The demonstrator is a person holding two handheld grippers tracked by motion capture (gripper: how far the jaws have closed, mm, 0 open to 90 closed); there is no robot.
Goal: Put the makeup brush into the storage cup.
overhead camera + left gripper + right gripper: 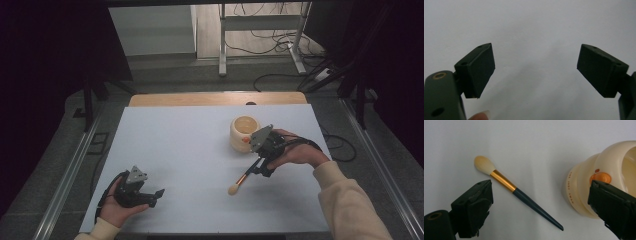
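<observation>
So my right gripper (539, 202) has its jaws spread wide with nothing pinched, and the makeup brush (516, 190) is lying flat on the white table (529, 142) right in the gap between them, just past the pads. I'll use the cream pot (584, 185) as my landmark: seen along my right jaws, the brush sits just beside the pot without touching it. Its fluffy tip points away from the pot and its thin dark tail end comes back toward the pot's base. The bit that matters for whatever I do next is the long axis. It runs on a diagonal across my jaw gap, not square to it, so as I read it the pads would meet the handle at a slant unless I roll the wrist a little first. The gold ferrule is closer to one pad, and the dark handle crosses the middle. From the high view, the right gripper (257, 167) hovers over the brush (241, 180) on the near side of the pot (243, 132), so this hand is clearly the one for it. My left gripper (150, 195) rests well away from the pot near the table's front edge, jaws also open and empty, looking at bare table (531, 30).
</observation>
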